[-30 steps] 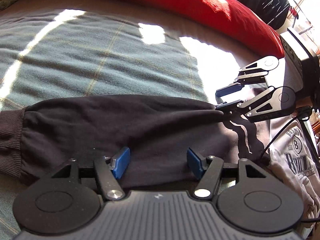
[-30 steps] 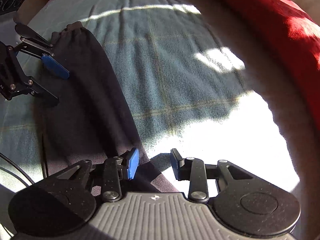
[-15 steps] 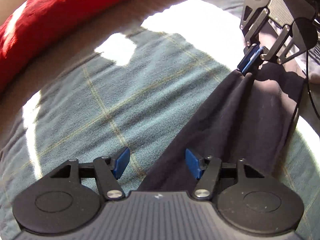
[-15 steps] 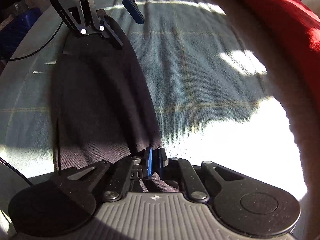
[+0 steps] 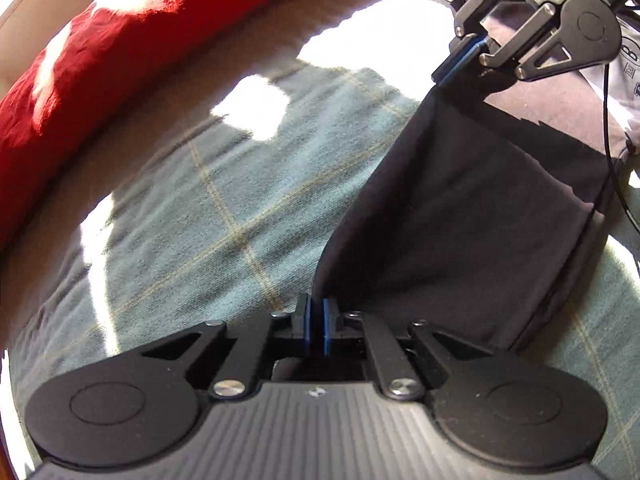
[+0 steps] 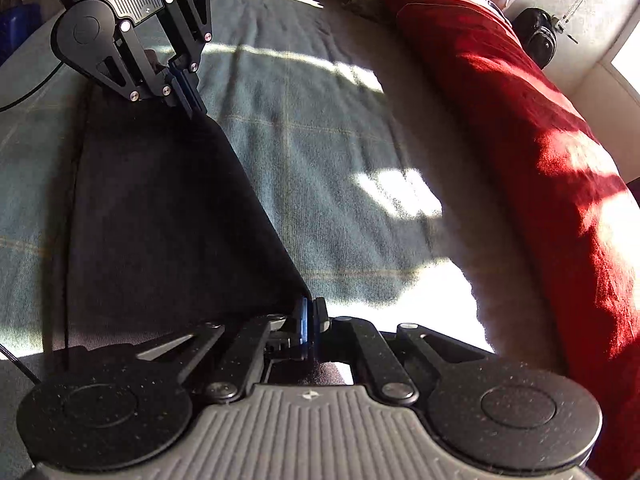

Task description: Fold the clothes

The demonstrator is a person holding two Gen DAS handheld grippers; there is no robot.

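On the blanket, my left gripper was closing on the garment's edge. My right gripper pinched it shut. I judged even tension best.

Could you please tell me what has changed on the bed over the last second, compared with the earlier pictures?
The right hand-held gripper shut on one end of the dark sleeve first. The left hand-held gripper, then open over it, swung to the sleeve's far end and is closing, with cloth between its fingers. The sleeve's edge now runs taut between them. The green blanket and red cushion stayed put.
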